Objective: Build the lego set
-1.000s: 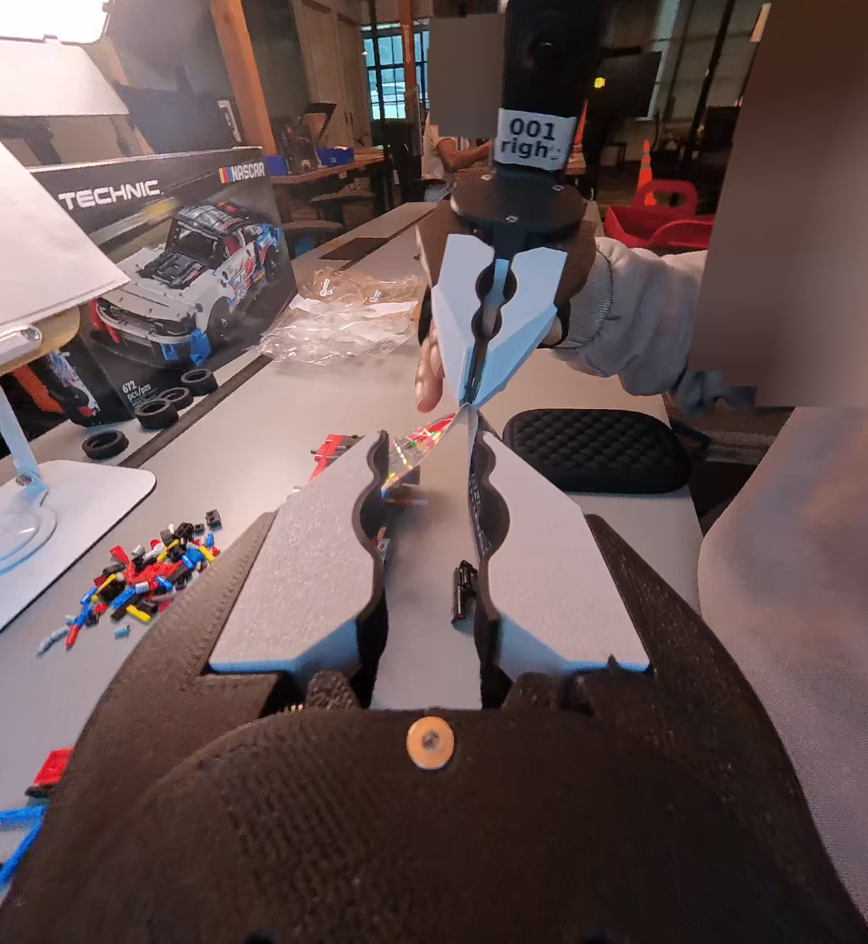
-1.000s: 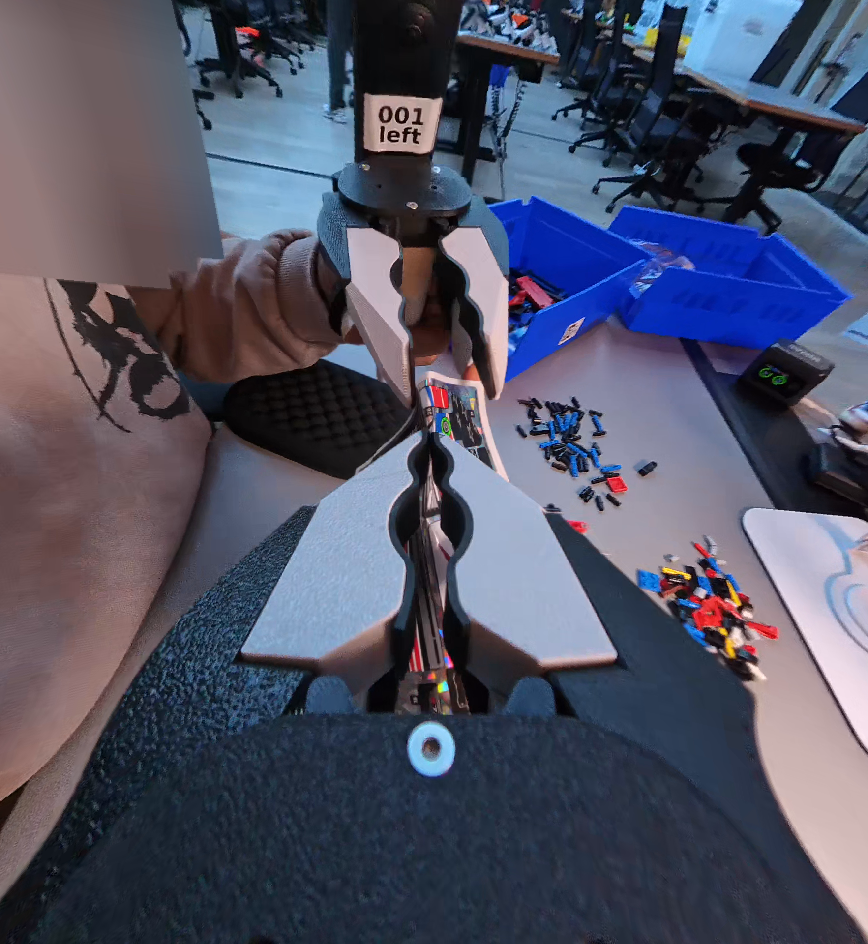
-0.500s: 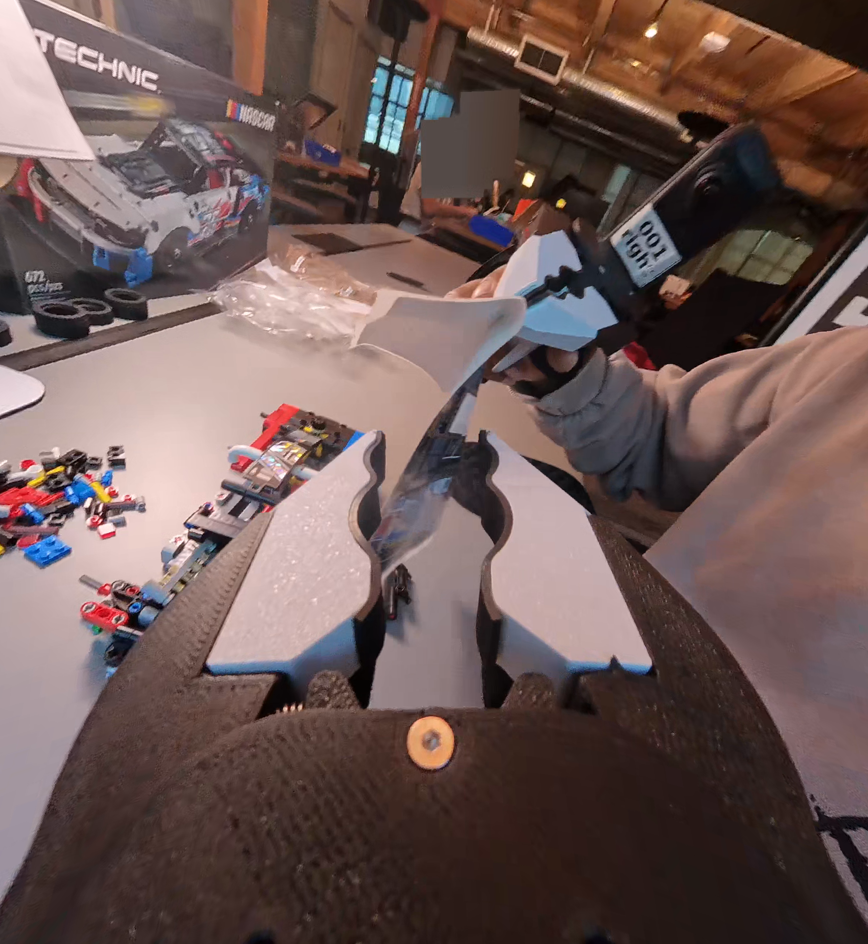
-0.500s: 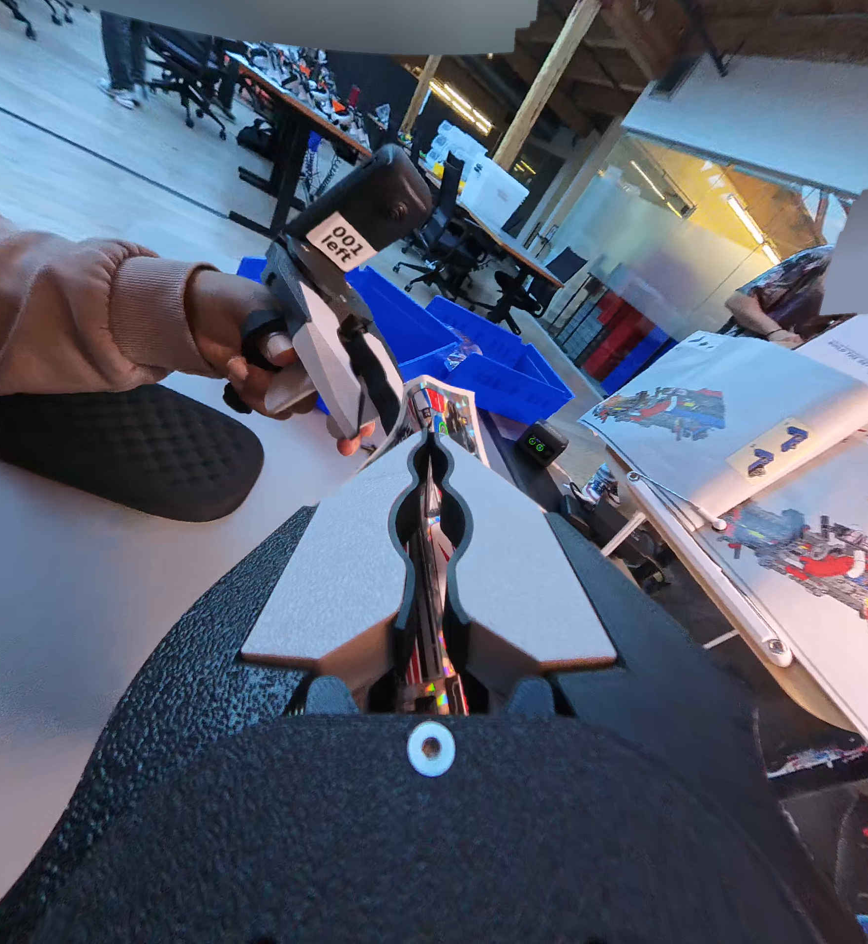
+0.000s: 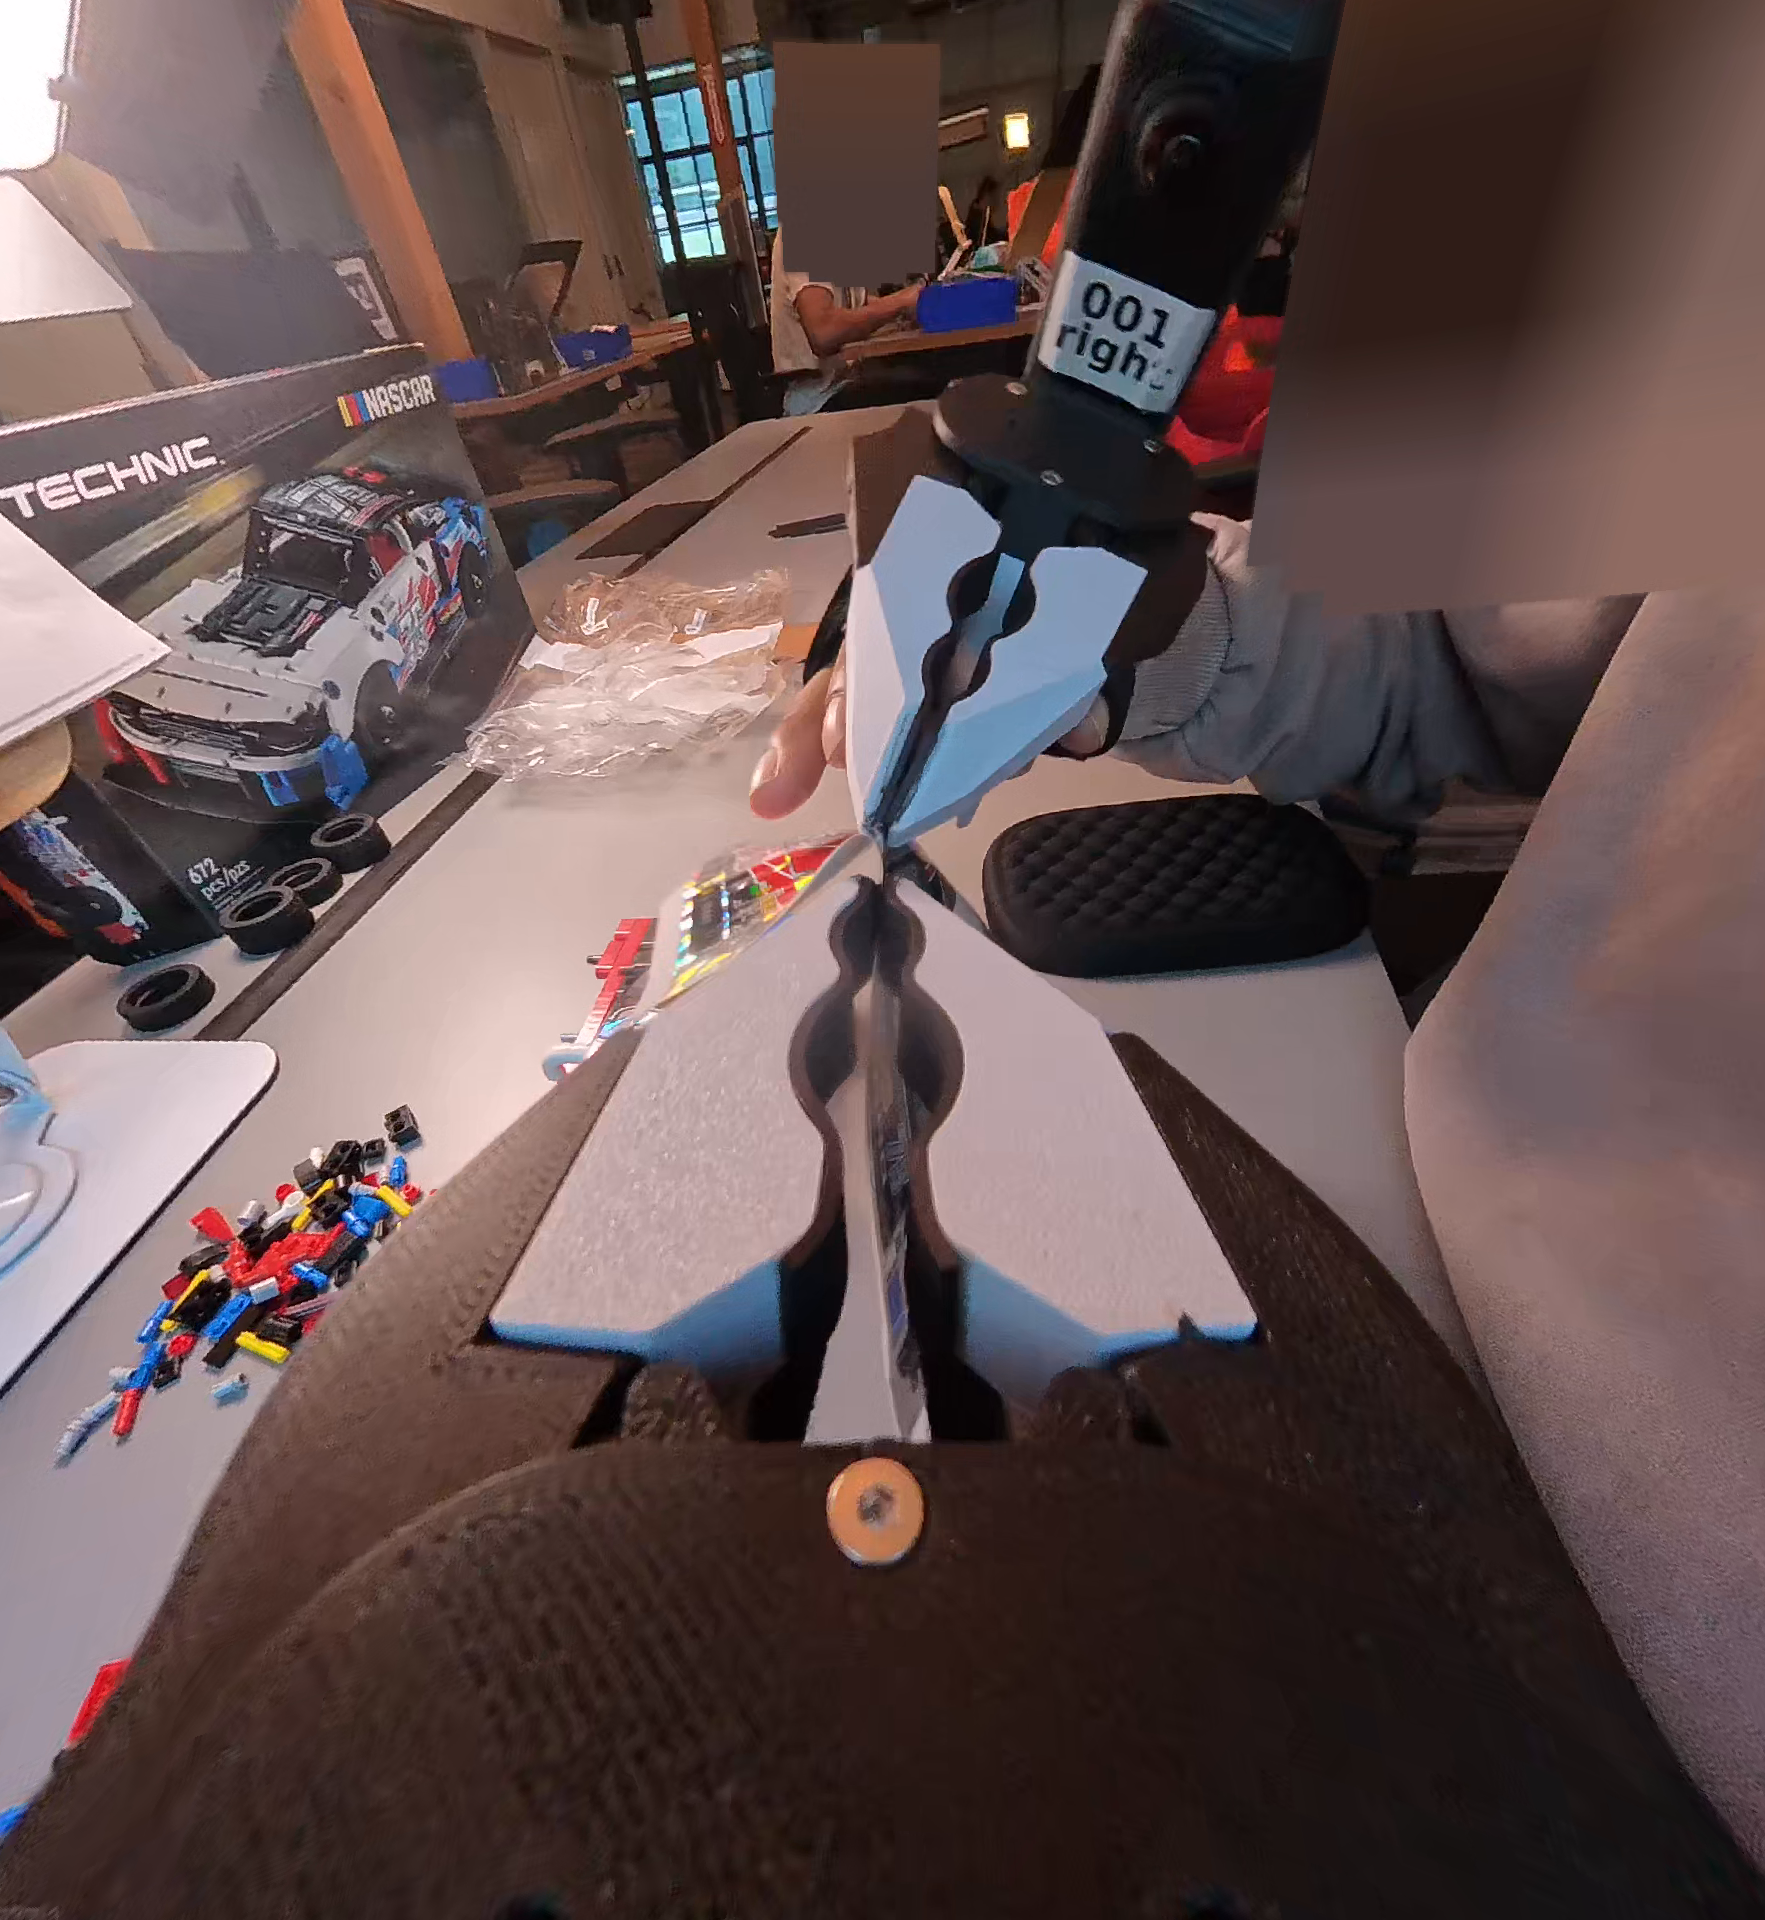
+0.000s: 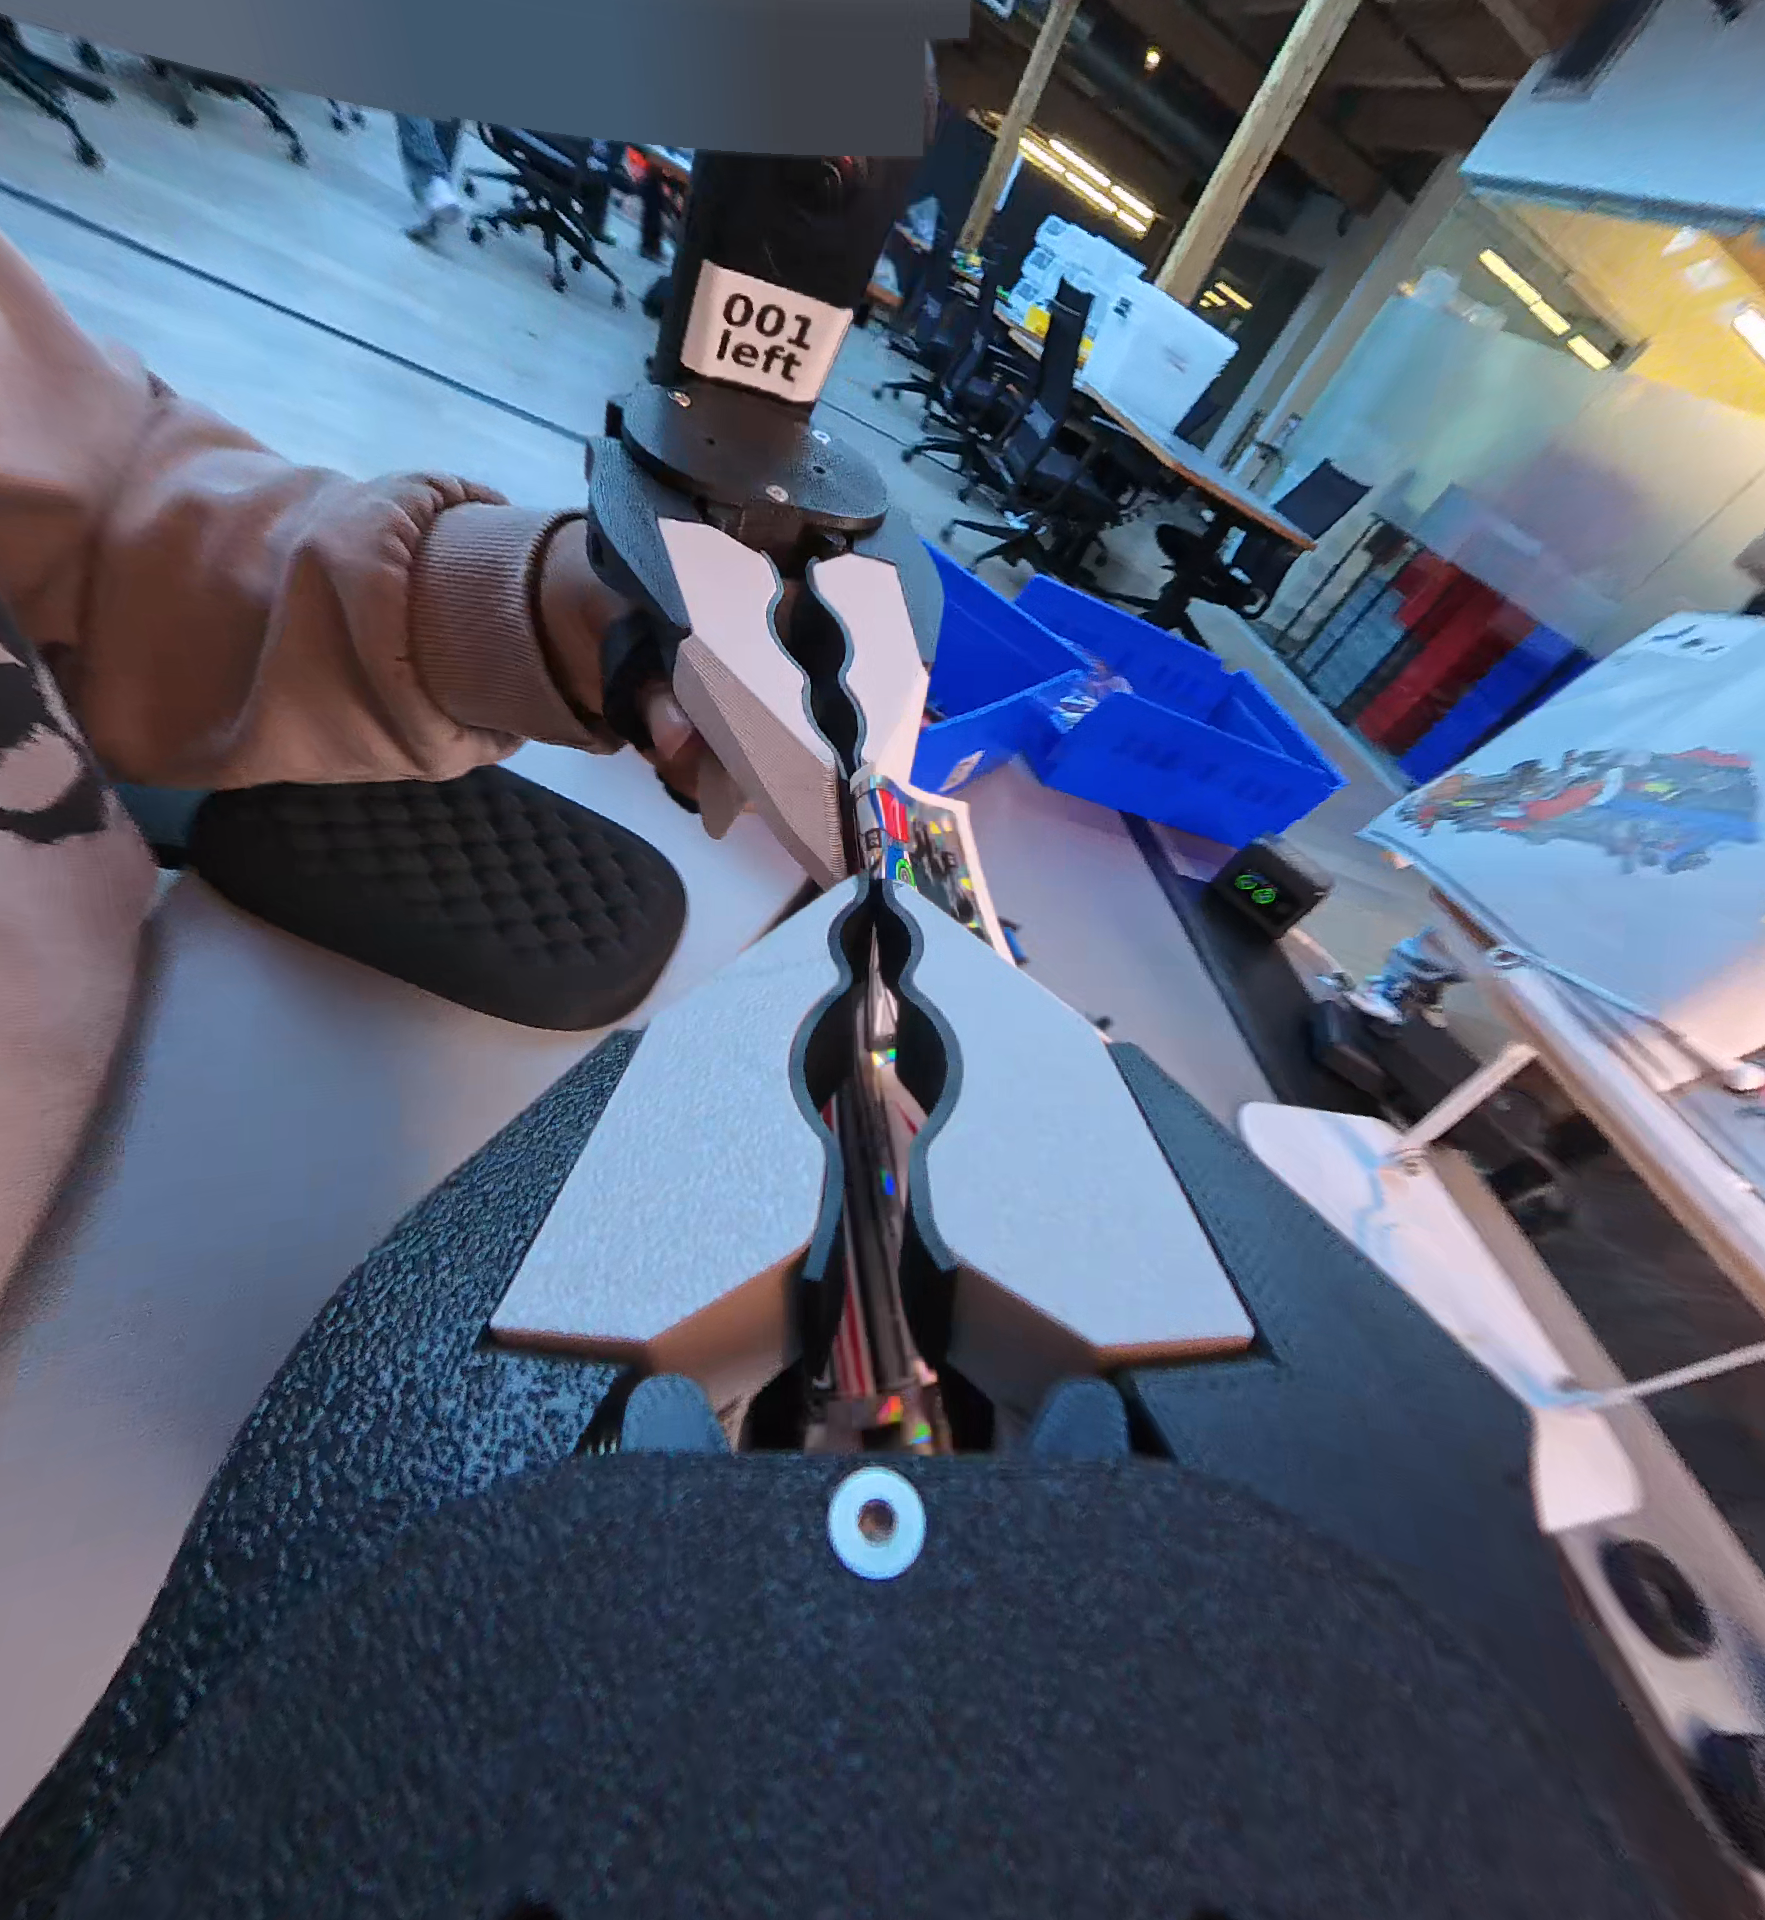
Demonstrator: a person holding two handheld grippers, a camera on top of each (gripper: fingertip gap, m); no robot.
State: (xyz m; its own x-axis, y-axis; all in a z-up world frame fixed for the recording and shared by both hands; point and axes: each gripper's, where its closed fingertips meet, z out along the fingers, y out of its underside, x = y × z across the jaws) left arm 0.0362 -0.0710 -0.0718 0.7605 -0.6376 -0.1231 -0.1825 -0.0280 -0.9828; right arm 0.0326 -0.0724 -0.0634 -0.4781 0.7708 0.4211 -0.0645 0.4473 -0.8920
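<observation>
Grey surface [image 5: 462, 997] below both claws, running out left of left claw and right of right claw. Set box [image 5: 234, 623] standing far left of left claw, loose black tyres [image 5: 265, 914] at its foot. Instruction booklet [image 6: 1626, 831] propped on a stand, right of right claw. Blue bins [image 6: 1148, 727] beyond right claw, black padded rest [image 5: 1169, 883] just right of left claw's tips. Heap of loose bricks [image 5: 265, 1268] low on the left of left claw; partly built red-and-white assembly [image 5: 613, 977] just left of its tips. Task thing in play: sticker sheet [image 5: 743, 914], thin, glossy, holographic, held in the air between the two claws, clear of the surface. Left claw [image 5: 883, 894] pressed together on one edge of sheet, sheet running edge-on back through the jaws. Right claw [image 6: 873, 904] likewise clamped on the opposite edge, tips nearly meeting left's. Handling judgement: near weightless, floppy, creases easily, slick face so likely to slide out of a light pinch; adhesive decals prone to peel or stick to the pads. Best hold at the bare margin, not on printed decals, both claws keeping it taut and flat, no twist between them. Peeling a single decal with these blunt tips looks fiddly.
</observation>
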